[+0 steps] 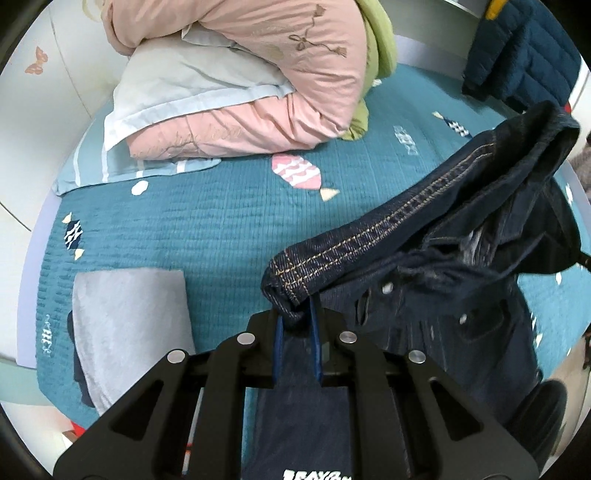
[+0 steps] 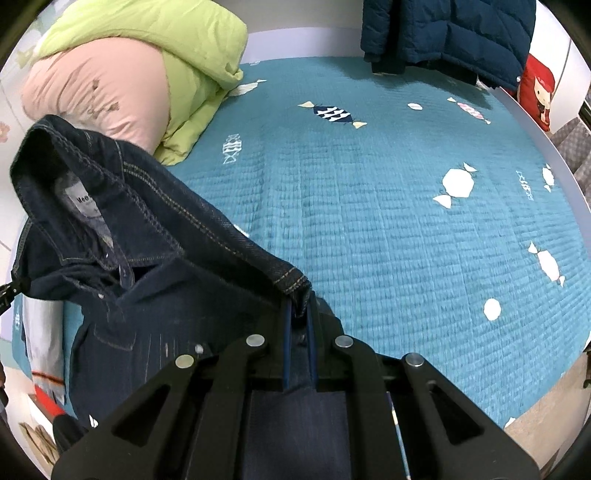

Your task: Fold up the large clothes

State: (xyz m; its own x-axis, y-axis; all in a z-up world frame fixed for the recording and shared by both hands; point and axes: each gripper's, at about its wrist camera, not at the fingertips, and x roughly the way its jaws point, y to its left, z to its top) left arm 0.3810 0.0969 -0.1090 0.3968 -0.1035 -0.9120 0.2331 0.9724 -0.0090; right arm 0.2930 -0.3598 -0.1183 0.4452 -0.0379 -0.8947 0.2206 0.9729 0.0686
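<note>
- A bed fills both views, covered by a teal quilted bedspread (image 2: pixel 369 221) with stitched ridges and candy-shaped patches in white, pink and navy.
- At the far left lies a heap of bedding: a puffy pink quilt (image 1: pixel 258 74), a lime-green quilt (image 2: pixel 177 48) and a pale grey pillow (image 1: pixel 177 85).
- A dark blue padded jacket (image 2: pixel 450 33) hangs over the far edge of the bed; a red cushion (image 2: pixel 539 92) sits at the far right.
- A folded grey cloth (image 1: pixel 129 325) lies flat at the near left.
- The denim jacket (image 2: pixel 155 229), dark with tan double stitching and metal buttons, hangs in the air above the bedspread, stretched between the two tongs.
- The left gripper (image 1: pixel 297 321) is clenched on one stitched edge of the denim.
- The right gripper (image 2: pixel 299 314) is clenched on the other stitched edge; the collar with its white label sags to the left.
</note>
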